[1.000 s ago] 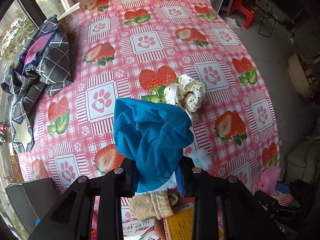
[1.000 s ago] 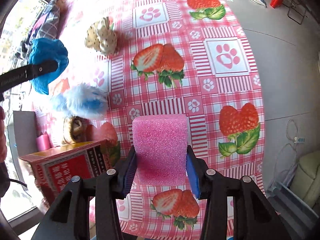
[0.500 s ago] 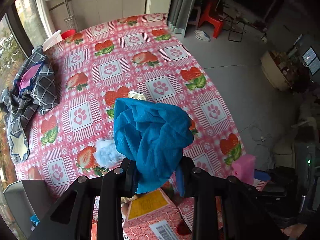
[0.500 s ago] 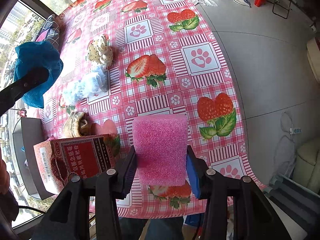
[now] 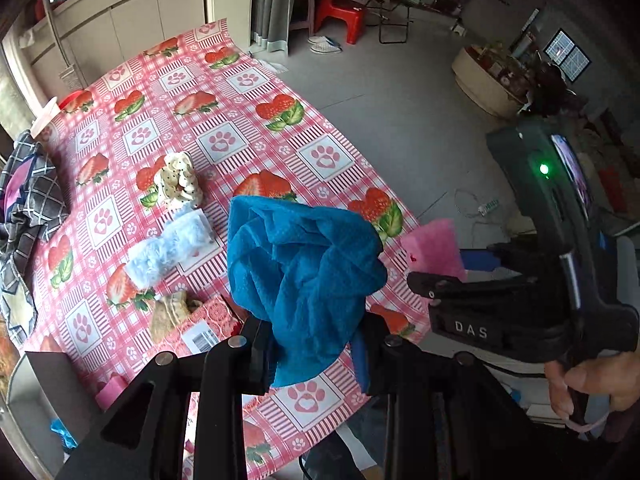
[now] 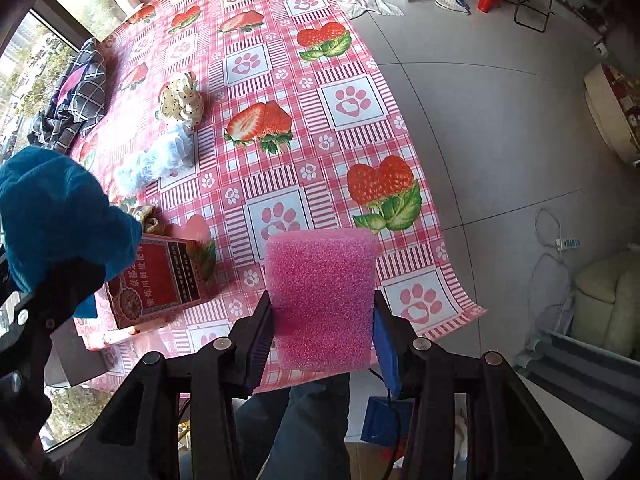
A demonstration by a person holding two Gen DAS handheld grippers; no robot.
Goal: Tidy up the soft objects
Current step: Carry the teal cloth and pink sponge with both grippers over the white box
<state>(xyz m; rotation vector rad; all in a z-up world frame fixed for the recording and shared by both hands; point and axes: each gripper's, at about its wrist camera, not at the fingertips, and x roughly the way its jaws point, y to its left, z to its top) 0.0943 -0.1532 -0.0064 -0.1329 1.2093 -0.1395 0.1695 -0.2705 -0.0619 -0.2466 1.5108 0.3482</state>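
blue cloth [image 5: 304, 276] bunched – clamped aloft, pink sponge [image 6: 322, 300] upright

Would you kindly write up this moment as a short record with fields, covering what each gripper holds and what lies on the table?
left gripper: jaws shut on the blue cloth, held bunched above the table
right gripper: jaws shut on the pink sponge, held past the table's near edge
table: covered by a pink strawberry and paw-print cloth
loose on table: spotted cream fabric, light blue fluffy item, tan sock
also on table: red printed box, checked dark garment at the far left side
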